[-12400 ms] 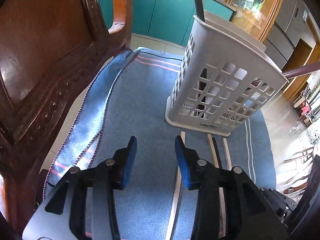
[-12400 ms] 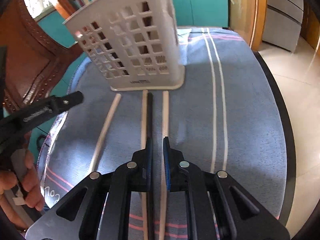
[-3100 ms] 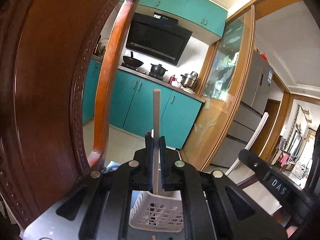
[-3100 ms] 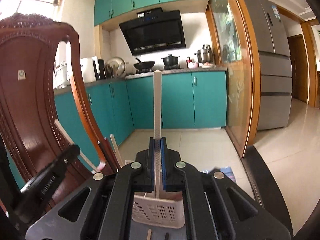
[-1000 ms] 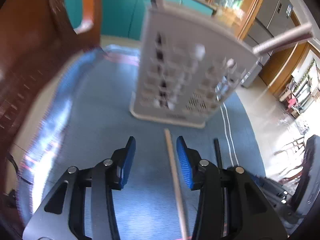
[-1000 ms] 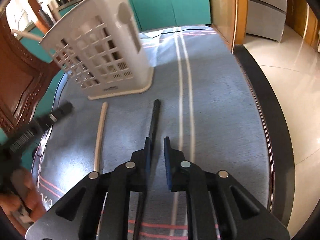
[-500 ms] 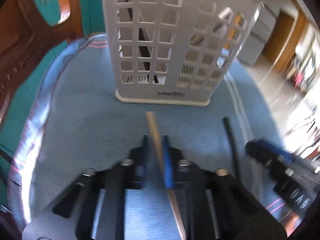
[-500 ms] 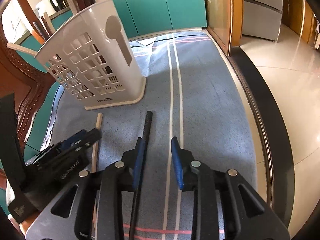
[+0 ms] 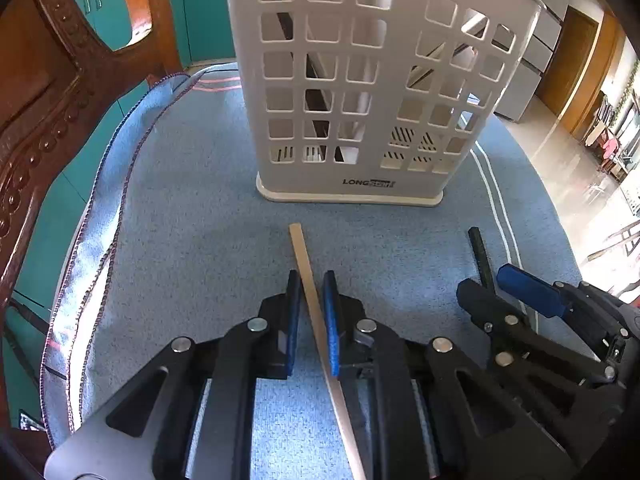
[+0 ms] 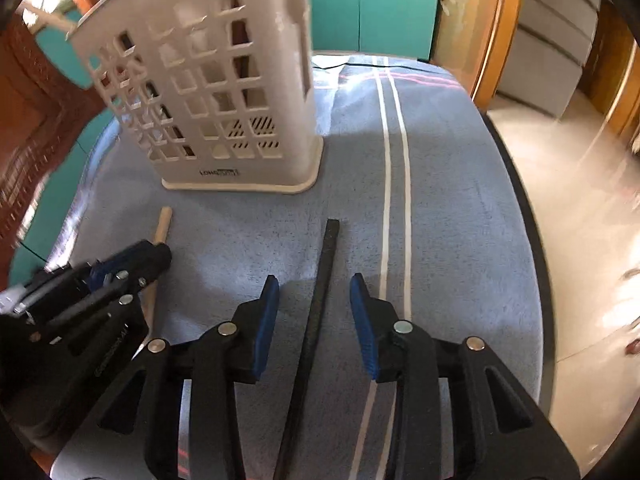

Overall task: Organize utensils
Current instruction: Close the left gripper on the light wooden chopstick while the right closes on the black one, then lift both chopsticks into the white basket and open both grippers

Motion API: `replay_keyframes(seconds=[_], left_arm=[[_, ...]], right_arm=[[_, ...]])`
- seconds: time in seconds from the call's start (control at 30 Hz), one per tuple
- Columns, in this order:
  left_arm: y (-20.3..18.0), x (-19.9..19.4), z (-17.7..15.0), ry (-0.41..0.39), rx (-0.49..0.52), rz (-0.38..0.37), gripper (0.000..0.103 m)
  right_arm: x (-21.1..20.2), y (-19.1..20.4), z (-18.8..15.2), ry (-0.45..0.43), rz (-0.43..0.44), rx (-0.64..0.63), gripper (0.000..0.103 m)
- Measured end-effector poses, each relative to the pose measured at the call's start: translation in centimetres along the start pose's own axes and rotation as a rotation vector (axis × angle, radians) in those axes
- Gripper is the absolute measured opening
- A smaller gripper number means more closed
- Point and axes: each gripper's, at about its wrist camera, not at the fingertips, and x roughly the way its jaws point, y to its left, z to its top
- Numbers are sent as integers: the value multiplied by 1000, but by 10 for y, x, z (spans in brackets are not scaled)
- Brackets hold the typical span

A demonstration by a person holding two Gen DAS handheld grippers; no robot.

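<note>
A white slotted utensil basket (image 9: 372, 92) stands on the blue cloth and holds several chopsticks; it also shows in the right wrist view (image 10: 216, 96). A light wooden chopstick (image 9: 308, 276) lies on the cloth between the pads of my left gripper (image 9: 311, 312), whose jaws are narrowly apart around it. A black chopstick (image 10: 320, 292) lies between the wide-open jaws of my right gripper (image 10: 314, 312), and also shows in the left wrist view (image 9: 480, 252). My left gripper appears in the right wrist view (image 10: 132, 264) over the wooden chopstick (image 10: 162, 224).
The blue cloth (image 9: 180, 220) with white stripes (image 10: 394, 200) covers a round table (image 10: 536, 264). A carved wooden chair (image 9: 52, 72) stands at the left. Teal cabinets (image 10: 384, 0) and tiled floor lie beyond the table edge.
My right gripper has opened wider around the black chopstick. My left gripper stays narrowed around the wooden chopstick and has moved slightly closer to the basket.
</note>
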Motion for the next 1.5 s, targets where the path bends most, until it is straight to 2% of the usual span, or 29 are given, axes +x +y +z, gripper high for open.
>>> replay_keyframes(seconds=[0.2, 0.27, 0.37, 0.4, 0.57, 0.67, 0.9, 1.0, 1.17, 1.23, 1.33, 1.4, 1.5], left_arm=[[-11, 7, 4, 5, 9, -2, 14], [-7, 3, 4, 6, 9, -4, 14], [2, 2, 6, 9, 7, -9, 14], [5, 1, 6, 10, 1, -12, 14], [22, -3, 9, 4, -60, -26, 8], [28, -14, 14, -42, -76, -23, 7], [39, -65, 23, -241, -111, -38, 7], [44, -101, 24, -373, -105, -36, 7], [56, -182, 25, -640, -104, -51, 7], [67, -214, 32, -738, -124, -90, 7], [88, -246, 45, -856, -184, -192, 7], [96, -258, 55, -913, -239, -227, 7], [103, -257, 73, -1000, -298, -276, 7]], right_arm=[[-1, 7, -3, 4, -37, -44, 37], [-3, 8, -3, 10, -37, -51, 33], [-3, 13, -3, 14, -15, -62, 19], [-3, 13, -3, 15, 7, -62, 11], [-7, 5, -1, 14, 106, 16, 6], [-23, -4, -1, -40, 109, 37, 6], [-78, -25, 1, -176, 147, 77, 6], [-105, -27, -2, -244, 152, 74, 6], [-155, -29, -1, -378, 169, 71, 7], [-178, -29, 2, -449, 177, 65, 7], [-211, -29, 16, -554, 194, 42, 7], [-230, -24, 25, -623, 188, 28, 7], [-263, -21, 52, -738, 212, 29, 7]])
